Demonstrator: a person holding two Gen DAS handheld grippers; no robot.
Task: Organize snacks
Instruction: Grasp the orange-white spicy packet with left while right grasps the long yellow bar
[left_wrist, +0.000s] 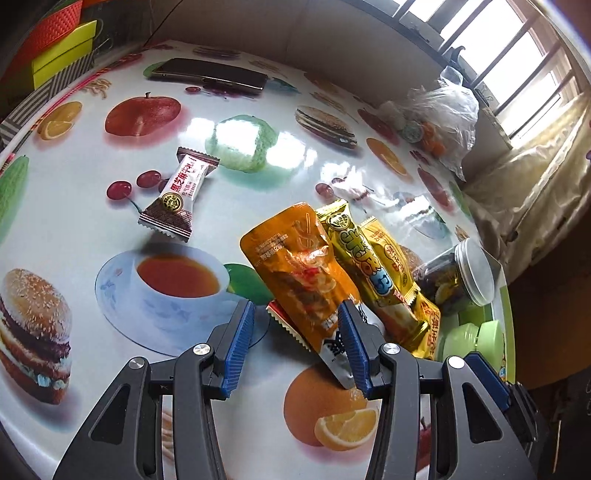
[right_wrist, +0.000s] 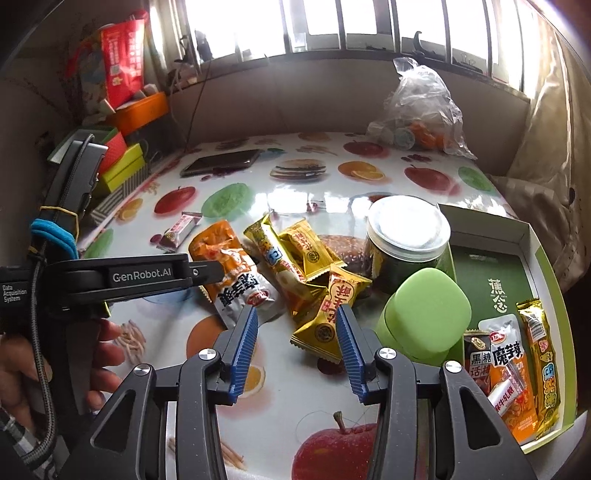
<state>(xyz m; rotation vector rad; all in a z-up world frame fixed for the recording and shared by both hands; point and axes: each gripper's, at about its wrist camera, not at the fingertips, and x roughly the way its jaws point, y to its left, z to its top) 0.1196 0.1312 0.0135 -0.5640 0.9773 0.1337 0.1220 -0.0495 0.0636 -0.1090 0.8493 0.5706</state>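
Left gripper (left_wrist: 297, 332) is hovering with jaws part open, straddling the low end of the orange pouch (left_wrist: 295, 266) but not yet pinching it. Right gripper (right_wrist: 295, 332) is hanging empty, jaws part open, over the gold packet (right_wrist: 325, 317). Pile is sitting mid-surface (left_wrist: 258, 435), green box (right_wrist: 487, 254) at 3 o'clock. Risk: overlapping wrappers are dragging neighbours along, or slick foil is slipping out.

Both cameras rode just behind their own jaws, close above the bench (left_wrist: 258, 110) and tilted steeply down toward its far edge under the window. The left view sat nearer the snack pile (left_wrist: 332, 266); the right view looked from further back (the left gripper (right_wrist: 207, 273) crossed its left side). Both shared the pile, phone (right_wrist: 221, 160) and plastic bag (right_wrist: 424, 107).
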